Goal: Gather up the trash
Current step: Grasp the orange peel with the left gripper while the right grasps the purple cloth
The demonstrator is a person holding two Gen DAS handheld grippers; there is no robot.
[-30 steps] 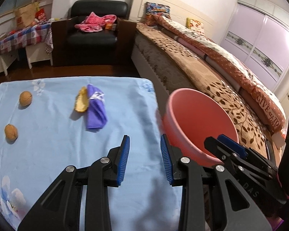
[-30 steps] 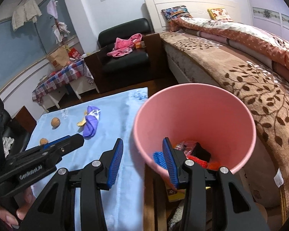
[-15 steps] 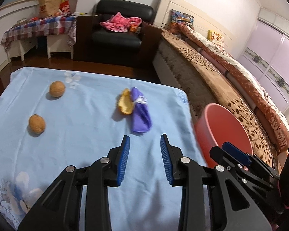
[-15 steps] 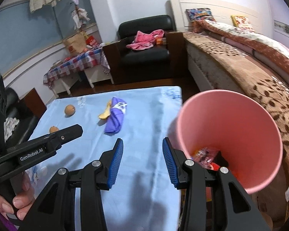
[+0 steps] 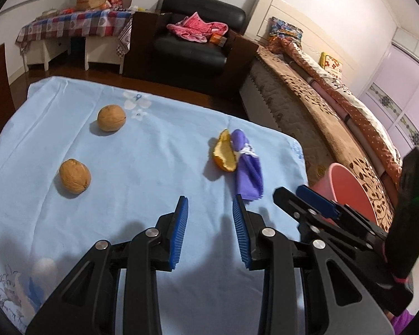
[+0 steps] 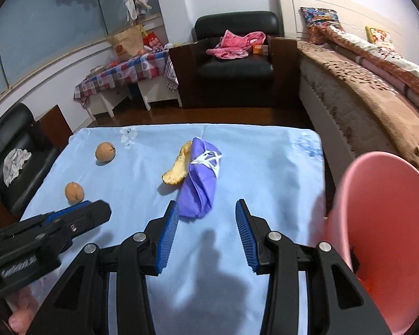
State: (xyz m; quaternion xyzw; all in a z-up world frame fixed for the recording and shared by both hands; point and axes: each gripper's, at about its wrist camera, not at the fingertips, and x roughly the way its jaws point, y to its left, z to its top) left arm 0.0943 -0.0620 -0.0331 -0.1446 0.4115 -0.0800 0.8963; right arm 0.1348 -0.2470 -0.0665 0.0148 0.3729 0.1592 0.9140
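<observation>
Purple wrapper (image 6: 200, 184) and orange peel (image 6: 176, 169) lie touching mid-desk (image 5: 159, 150). Both tongs, left (image 5: 211, 230) and right (image 6: 206, 236), gape empty: approach step. Next: right tongs grip wrapper, carry to pink bin (image 6: 382, 223).

A home bedroom — made-up bed (image 6: 377, 83), black armchair (image 6: 234, 55), wardrobe doors (image 5: 399, 97).
</observation>
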